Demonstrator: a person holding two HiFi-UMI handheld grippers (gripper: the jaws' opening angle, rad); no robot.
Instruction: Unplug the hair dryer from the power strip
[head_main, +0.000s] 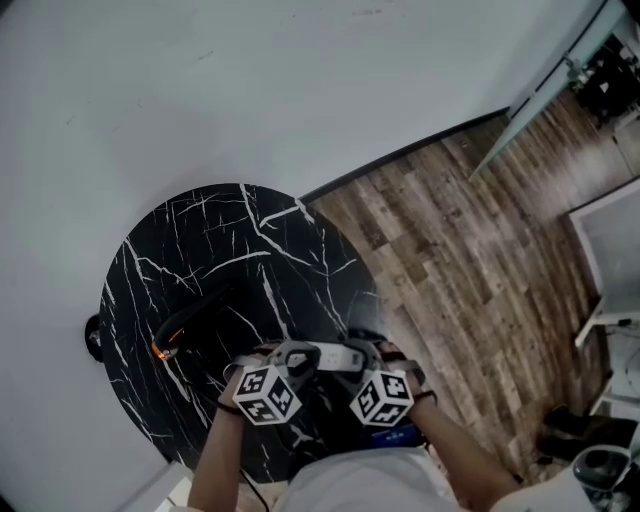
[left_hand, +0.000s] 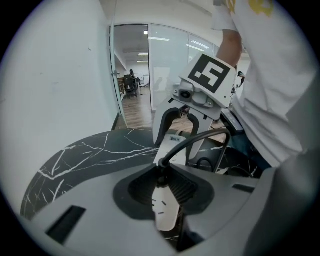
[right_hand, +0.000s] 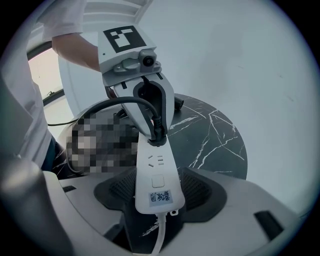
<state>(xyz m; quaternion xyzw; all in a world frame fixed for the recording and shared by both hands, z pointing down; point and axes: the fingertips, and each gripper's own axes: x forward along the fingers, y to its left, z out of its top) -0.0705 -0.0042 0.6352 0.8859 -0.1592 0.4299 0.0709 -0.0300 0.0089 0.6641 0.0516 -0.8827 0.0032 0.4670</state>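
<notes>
Your right gripper (right_hand: 159, 197) is clamped on the switch end of the strip (right_hand: 154, 167), holding it above the counter (head_main: 200, 240). Your left gripper (left_hand: 163, 191) is closed narrowly on the black plug (right_hand: 156, 131), which sits in the strip's far socket. Its cord (left_hand: 198, 136) arches up between your grippers.

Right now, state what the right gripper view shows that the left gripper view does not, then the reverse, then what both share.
Only right gripper view: the white power strip's paper label, square switch and free socket. Only left gripper view: a glass-walled corridor with wood floor. Both: the strip, the black plug in the left claw, and the round black marble table.
</notes>
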